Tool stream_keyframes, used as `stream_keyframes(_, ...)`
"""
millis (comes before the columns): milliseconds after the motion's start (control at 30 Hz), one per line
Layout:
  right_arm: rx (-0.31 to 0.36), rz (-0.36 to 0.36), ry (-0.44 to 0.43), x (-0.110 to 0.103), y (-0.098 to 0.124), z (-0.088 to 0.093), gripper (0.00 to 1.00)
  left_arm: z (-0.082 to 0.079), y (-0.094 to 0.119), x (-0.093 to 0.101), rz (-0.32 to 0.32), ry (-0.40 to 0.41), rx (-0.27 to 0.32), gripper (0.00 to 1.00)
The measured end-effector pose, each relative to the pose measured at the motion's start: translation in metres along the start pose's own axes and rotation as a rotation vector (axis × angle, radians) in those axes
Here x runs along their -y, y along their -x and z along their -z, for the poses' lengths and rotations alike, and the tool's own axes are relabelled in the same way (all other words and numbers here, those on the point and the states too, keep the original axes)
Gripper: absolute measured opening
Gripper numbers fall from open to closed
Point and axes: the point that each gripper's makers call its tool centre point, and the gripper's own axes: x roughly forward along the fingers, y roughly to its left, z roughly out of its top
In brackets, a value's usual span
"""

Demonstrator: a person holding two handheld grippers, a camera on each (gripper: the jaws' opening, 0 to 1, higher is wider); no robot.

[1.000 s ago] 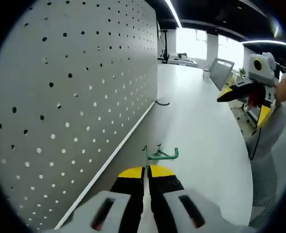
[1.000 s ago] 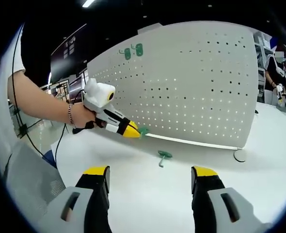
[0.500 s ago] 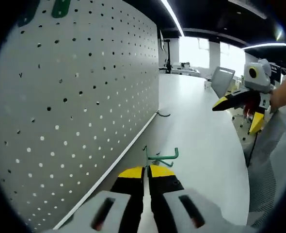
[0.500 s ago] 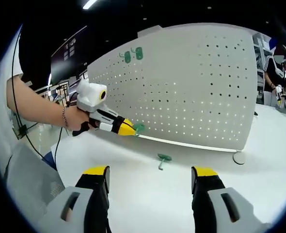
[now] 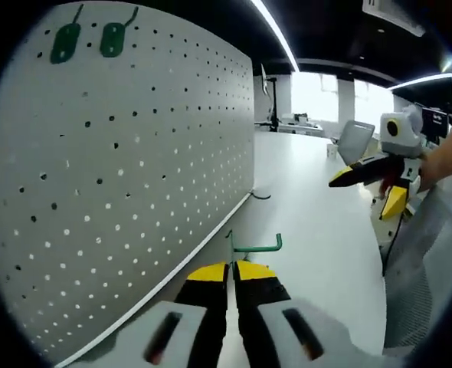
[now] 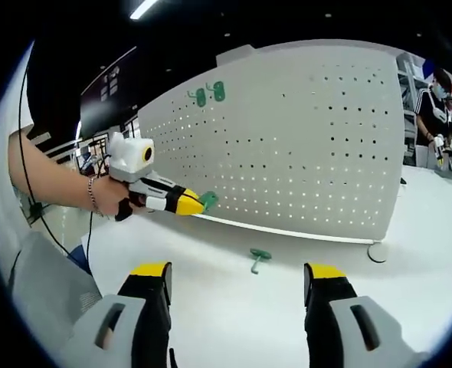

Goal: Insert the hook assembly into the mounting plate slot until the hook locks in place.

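Note:
A tall grey pegboard stands on the white table; it is the mounting plate. Two green hooks hang near its top edge, the same green hooks showing in the right gripper view. My left gripper is shut on a green hook assembly, held low beside the board's base. From the right gripper view, the left gripper holds that hook just in front of the board. Another green hook lies loose on the table. My right gripper is open, with nothing between its fingers.
The right gripper hangs over the table's right side in the left gripper view. The pegboard's foot rests on the table at its end. A person stands far off beyond the board. The white table spreads out before the board.
The left gripper has risen with its hook and drawn leftward along the board. Its view now takes in the board's top and the two hung hooks. The right gripper stays open.

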Motion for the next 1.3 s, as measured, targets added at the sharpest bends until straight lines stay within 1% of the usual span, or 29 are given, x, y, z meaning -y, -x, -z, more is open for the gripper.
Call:
stream_keyframes(133, 0.005, -0.002, 0.004, -0.001, 0.0, -0.002, 0.68, -0.004, 0.005, -0.002, -0.023, -0.004, 0.023, 0.02)
stream_keyframes(200, 0.0, 0.001, 0.01, 0.0, 0.0, -0.001, 0.68, -0.008, 0.008, -0.003, -0.033, 0.019, 0.049, 0.02)
stream_keyframes(367, -0.005, 0.0, 0.009, -0.001, 0.0, 0.001, 0.68, -0.014, 0.015, 0.001, -0.049, 0.03, 0.081, 0.02)
stream_keyframes(633, -0.011, -0.003, 0.015, -0.002, 0.0, 0.001, 0.69, -0.031, 0.025, 0.002, -0.068, 0.062, 0.153, 0.02)
stream_keyframes(867, -0.006, -0.008, 0.015, -0.004, -0.001, 0.0, 0.69, -0.043, 0.034, 0.002, -0.082, 0.095, 0.209, 0.02)
stream_keyframes(967, -0.004, -0.009, 0.016, -0.004, 0.0, 0.0, 0.69, -0.046, 0.038, 0.002, -0.092, 0.085, 0.219, 0.02)
stream_keyframes(1033, -0.003, -0.01, 0.017, -0.005, 0.0, -0.001, 0.69, -0.049, 0.041, 0.002, -0.094, 0.097, 0.237, 0.02)
stream_keyframes(1300, 0.003, -0.015, 0.019, -0.006, 0.0, -0.002, 0.68, -0.06, 0.054, 0.004, -0.105, 0.103, 0.279, 0.02)
